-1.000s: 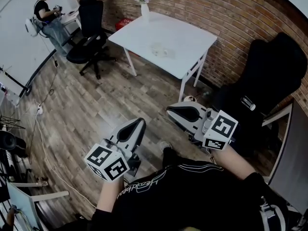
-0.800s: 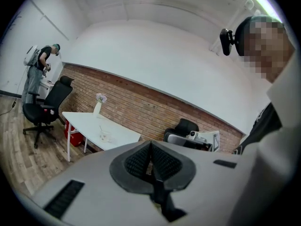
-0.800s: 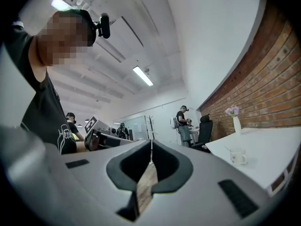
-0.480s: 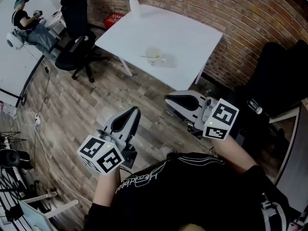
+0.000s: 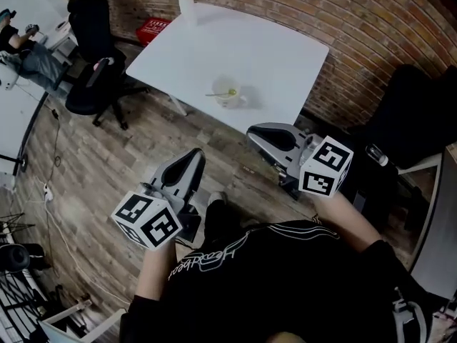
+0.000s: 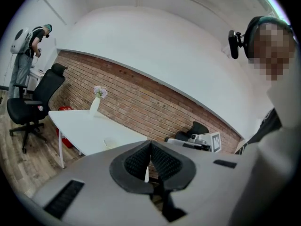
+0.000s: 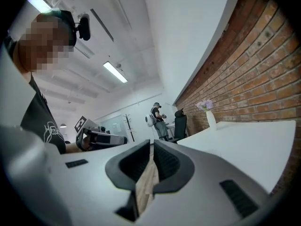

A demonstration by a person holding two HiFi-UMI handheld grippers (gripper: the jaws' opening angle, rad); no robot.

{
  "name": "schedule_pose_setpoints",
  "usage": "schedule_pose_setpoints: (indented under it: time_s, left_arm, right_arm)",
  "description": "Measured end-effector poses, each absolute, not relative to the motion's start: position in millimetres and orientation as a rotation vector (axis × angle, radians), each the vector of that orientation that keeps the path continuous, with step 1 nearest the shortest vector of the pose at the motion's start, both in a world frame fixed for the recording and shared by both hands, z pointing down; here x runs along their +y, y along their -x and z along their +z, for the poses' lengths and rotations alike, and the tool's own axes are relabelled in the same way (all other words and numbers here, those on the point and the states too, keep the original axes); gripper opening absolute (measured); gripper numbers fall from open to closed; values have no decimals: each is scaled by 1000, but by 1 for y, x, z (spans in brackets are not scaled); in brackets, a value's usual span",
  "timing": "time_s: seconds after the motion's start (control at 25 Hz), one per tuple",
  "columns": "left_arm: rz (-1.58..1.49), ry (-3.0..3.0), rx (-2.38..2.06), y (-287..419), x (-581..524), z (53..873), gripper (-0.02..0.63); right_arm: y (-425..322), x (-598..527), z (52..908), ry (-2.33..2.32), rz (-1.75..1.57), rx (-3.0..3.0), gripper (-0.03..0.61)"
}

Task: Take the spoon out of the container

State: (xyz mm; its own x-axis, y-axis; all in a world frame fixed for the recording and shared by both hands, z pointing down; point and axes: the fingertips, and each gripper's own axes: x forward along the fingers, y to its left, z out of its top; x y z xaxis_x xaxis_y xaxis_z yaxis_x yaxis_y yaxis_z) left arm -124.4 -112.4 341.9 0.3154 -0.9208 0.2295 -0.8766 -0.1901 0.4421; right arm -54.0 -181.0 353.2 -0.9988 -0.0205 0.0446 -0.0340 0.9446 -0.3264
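**Entry: spoon in container, both grippers clear of the desk**

- Left gripper (image 5: 188, 164): jaws closed together and empty. It is held low over the wood floor, short of the desk (image 5: 278, 45).
- Right gripper (image 5: 263, 134): jaws closed pad to pad with nothing between them. It hangs just off the desk's near edge.
- Container (image 5: 230, 97): a small pale cup on the desk, ahead of both grippers and well apart from each. It sits up and to the left of the right gripper's tip, and near the desk edge that faces the grippers.
- Spoon (image 5: 218, 93): still in the container. Its thin handle points out over the rim, away from the right gripper. The bowl end is too small to make out.
- Also present: vase (image 5: 186, 2) at the desk's far corner, well beyond the grippers, and a black chair (image 5: 93, 84) off to the left of the left gripper.

**Status (judged):** approach only; nothing has been grasped.

**Hazards (judged):**
- A gripper that arrives with its jaws closed would knock the handle instead of straddling it.
- The container looks light. Pulling the spoon sideways against the rim could tip it or slide it toward the near edge, unless the other gripper steadies it.
- The handle is slim, so a pinch near its tip may let it swivel or drop.
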Motion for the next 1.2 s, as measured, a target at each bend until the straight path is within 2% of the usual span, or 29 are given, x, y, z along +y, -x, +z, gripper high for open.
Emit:
schedule_pose_setpoints:
  time_s: [0.36,0.44,0.56,0.8,1.2]
  left_arm:
    - [-64,-2095,-1425,206,-183,373,5]
    - [-43,-2085,-1390,223,-195,380,5]
    - [-15,-2075,-1341,242,-213,394,5]
    - [-30,-2031,-1258,278,-242,418,5]
    - [-17,-1981,-1201,320,-256,449,5]
  right_arm:
    - [134,-246,384,-172,422,-2979,5]
    - [148,-259,392,-204,444,-2956,66]
    - [165,-274,410,-237,422,-2910,103]
    - [199,-295,448,-271,119,-2795,172]
    - [234,-307,508,-331,-275,-2578,175]
